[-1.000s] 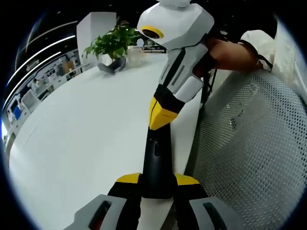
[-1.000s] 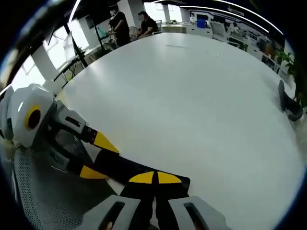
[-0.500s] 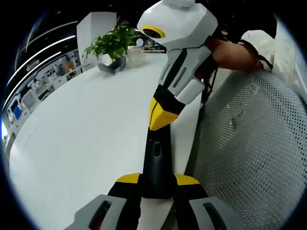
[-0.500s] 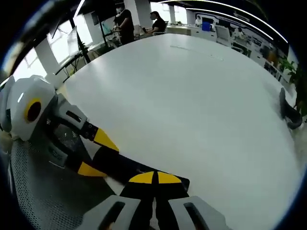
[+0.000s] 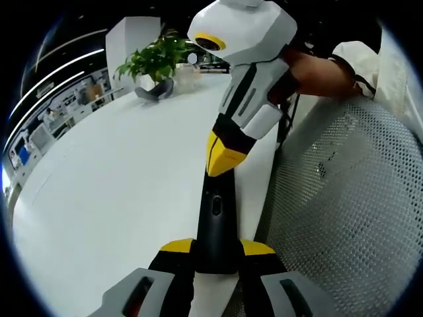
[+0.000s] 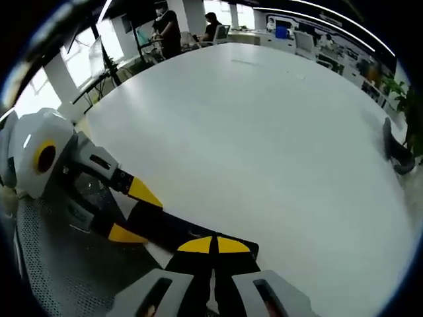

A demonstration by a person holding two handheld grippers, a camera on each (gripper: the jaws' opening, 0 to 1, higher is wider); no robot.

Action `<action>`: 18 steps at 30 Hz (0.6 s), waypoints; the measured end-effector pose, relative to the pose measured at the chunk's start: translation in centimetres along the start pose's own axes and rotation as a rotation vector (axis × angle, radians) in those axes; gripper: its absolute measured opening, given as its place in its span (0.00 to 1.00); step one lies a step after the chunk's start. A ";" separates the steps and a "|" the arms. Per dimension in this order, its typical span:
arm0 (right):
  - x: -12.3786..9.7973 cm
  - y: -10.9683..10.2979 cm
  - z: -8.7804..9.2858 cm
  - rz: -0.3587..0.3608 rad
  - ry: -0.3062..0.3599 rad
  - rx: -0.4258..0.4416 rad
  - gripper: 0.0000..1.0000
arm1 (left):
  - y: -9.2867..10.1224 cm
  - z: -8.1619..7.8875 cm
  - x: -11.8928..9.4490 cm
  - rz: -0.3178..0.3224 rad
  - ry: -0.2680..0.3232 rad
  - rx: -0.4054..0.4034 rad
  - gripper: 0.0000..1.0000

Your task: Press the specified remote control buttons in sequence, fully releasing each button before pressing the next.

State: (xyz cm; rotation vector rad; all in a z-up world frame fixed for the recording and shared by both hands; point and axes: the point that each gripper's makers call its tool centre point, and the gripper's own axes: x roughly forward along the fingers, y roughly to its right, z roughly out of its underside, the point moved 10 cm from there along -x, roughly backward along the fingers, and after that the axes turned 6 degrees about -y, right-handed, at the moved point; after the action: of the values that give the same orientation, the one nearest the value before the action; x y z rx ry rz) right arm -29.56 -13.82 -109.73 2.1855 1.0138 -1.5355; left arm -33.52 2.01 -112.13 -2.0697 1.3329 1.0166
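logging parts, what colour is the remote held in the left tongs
Black; the slim remote control shows best in the left gripper view.

Bright overhead light, sharp centre, edges fisheye-warped.

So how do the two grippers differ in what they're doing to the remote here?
The left gripper is shut on the black remote, gripping its near end by the sides. The right gripper, shut with nothing between its jaws, has its tips down on the remote's top face. Both meet the remote at the white table's edge.
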 end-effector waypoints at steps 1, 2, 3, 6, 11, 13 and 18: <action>-0.1 0.1 0.0 0.001 -0.002 0.008 0.00 | 0.0 0.0 0.0 0.000 0.000 0.000 0.25; -0.1 0.1 0.1 0.003 -0.003 0.011 0.00 | 0.0 0.0 0.0 0.000 0.000 0.000 0.25; -0.1 0.0 0.1 -0.009 -0.010 0.026 0.00 | 0.0 0.0 0.0 0.000 0.000 0.000 0.25; -0.2 -0.2 0.2 -0.062 -0.028 0.075 0.00 | 0.0 0.0 0.0 0.000 0.001 0.000 0.25; -0.2 -0.4 0.1 -0.064 -0.031 0.069 0.00 | 0.0 0.0 0.0 0.001 0.001 0.000 0.25; -0.2 -0.4 0.1 -0.069 -0.037 0.073 0.00 | 0.0 0.1 0.0 0.001 0.001 0.000 0.25; -0.2 -0.6 0.1 -0.083 -0.038 0.081 0.00 | 0.0 0.1 0.0 0.001 0.002 -0.001 0.25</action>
State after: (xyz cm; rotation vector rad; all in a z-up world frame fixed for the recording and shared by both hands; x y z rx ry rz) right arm -30.04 -13.56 -109.46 2.1841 1.0609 -1.6754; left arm -33.54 2.04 -112.17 -2.0715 1.3349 1.0157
